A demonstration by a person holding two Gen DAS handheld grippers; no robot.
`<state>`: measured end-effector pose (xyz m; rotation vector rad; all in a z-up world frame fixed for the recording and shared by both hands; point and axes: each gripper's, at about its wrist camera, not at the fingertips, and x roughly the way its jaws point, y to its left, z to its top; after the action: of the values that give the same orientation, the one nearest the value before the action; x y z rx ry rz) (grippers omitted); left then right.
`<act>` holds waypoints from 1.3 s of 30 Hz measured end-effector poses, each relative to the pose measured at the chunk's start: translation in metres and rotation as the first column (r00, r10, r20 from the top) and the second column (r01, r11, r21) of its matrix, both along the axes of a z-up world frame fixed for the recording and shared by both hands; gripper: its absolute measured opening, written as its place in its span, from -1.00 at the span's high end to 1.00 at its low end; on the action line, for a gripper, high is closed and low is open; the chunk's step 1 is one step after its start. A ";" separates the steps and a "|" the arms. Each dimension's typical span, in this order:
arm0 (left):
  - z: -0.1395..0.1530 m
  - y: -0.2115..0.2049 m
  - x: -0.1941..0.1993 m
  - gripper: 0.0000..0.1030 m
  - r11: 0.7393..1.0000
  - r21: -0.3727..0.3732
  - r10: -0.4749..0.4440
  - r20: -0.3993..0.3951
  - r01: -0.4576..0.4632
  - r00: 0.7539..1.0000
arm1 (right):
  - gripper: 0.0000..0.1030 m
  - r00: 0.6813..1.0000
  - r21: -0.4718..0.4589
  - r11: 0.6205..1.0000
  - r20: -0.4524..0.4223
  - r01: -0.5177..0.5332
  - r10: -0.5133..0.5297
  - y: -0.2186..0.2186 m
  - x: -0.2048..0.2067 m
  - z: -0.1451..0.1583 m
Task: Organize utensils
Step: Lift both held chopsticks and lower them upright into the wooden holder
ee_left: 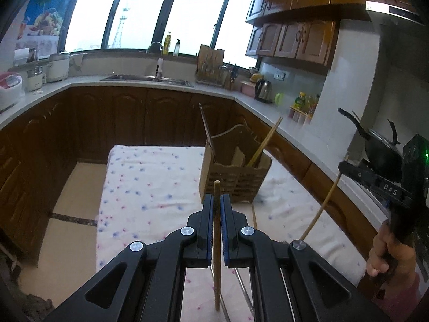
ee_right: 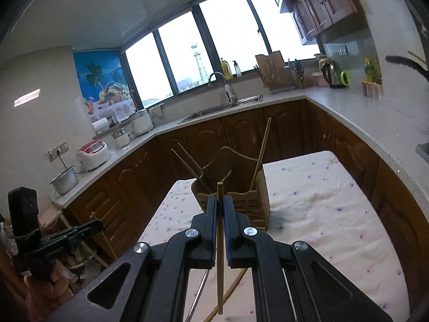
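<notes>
My left gripper [ee_left: 217,201] is shut on a wooden chopstick [ee_left: 217,241] that stands upright between the jaws, above the flowered tablecloth [ee_left: 150,182]. My right gripper [ee_right: 220,204] is shut on another wooden chopstick [ee_right: 220,255], also upright. It also shows at the right of the left wrist view [ee_left: 346,165], holding its chopstick [ee_left: 321,206]. A wooden utensil holder [ee_left: 236,171] stands on the table just beyond both grippers, also in the right wrist view [ee_right: 241,201], with a light chopstick [ee_left: 265,141] and dark chopsticks [ee_left: 207,131] leaning in it.
More chopsticks [ee_right: 230,292] and a metal one [ee_right: 198,295] lie on the cloth under the grippers. Brown cabinets and a grey counter [ee_left: 128,81] with a sink [ee_left: 147,77], kettle [ee_left: 263,89] and rice cooker [ee_left: 9,90] ring the table. A black wok [ee_left: 380,150] sits at right.
</notes>
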<state>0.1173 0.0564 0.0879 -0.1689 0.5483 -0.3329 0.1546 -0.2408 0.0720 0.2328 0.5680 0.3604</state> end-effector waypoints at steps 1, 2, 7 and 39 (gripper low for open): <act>0.000 0.000 0.000 0.94 1.000 -0.002 0.002 0.003 -0.002 1.000 | 0.91 1.000 0.001 1.000 0.002 0.003 -0.003 -0.001 0.000 0.000; 0.001 0.001 0.000 0.94 1.000 -0.005 0.004 0.007 -0.004 1.000 | 0.91 1.000 0.000 1.000 0.004 0.004 -0.004 -0.001 0.000 0.001; 0.003 0.001 0.005 0.93 1.000 -0.017 0.009 0.026 -0.008 1.000 | 0.91 1.000 0.005 1.000 0.017 0.023 -0.023 -0.006 0.001 0.004; 0.021 -0.002 0.083 0.94 0.994 -0.099 0.057 0.188 -0.038 0.980 | 0.91 0.980 0.057 0.994 0.166 0.098 -0.106 -0.016 0.070 0.049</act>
<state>0.2002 0.0548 0.1091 -0.2384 0.3382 -0.3248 0.2249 -0.2568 0.1214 0.2743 0.3795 0.2915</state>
